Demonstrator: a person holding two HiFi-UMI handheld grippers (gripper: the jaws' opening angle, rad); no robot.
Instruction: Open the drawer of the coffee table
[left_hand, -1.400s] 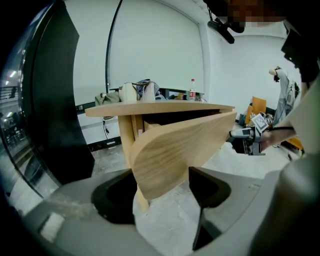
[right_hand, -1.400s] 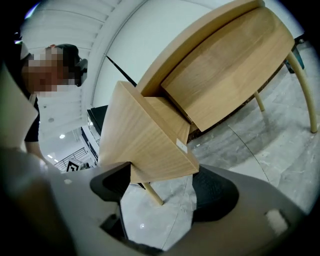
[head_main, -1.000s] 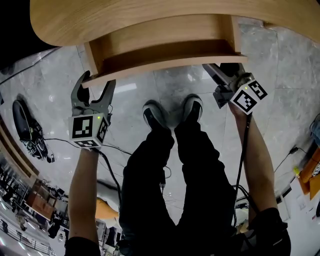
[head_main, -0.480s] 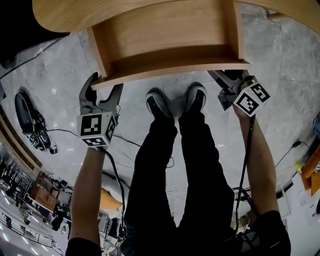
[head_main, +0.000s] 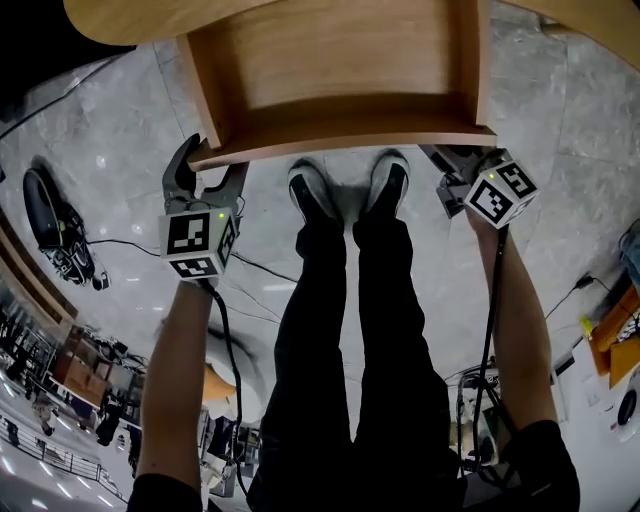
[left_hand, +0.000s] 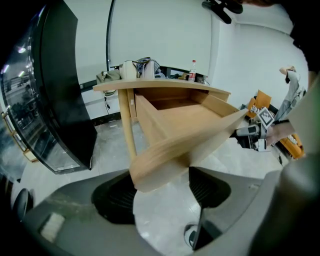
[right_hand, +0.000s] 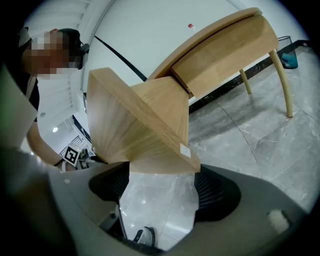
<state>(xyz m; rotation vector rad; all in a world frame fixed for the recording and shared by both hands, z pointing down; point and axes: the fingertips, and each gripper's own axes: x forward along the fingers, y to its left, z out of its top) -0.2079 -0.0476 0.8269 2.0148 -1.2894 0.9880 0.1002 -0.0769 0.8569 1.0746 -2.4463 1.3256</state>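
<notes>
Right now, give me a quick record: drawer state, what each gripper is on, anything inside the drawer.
drawer: pulled well out from under the coffee table top
left gripper: fingers closed on the drawer front's left corner
right gripper: fingers closed on the drawer front's right corner
drawer contents: nothing visible inside
shoes: person's, on the floor, at the drawer front's edge in the head view

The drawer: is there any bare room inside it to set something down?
Yes: the drawer floor is bare between its side walls and front panel. Its front corners are taken, by the left gripper and right gripper. The tabletop is crowded at its far side with a bottle and other things.
</notes>
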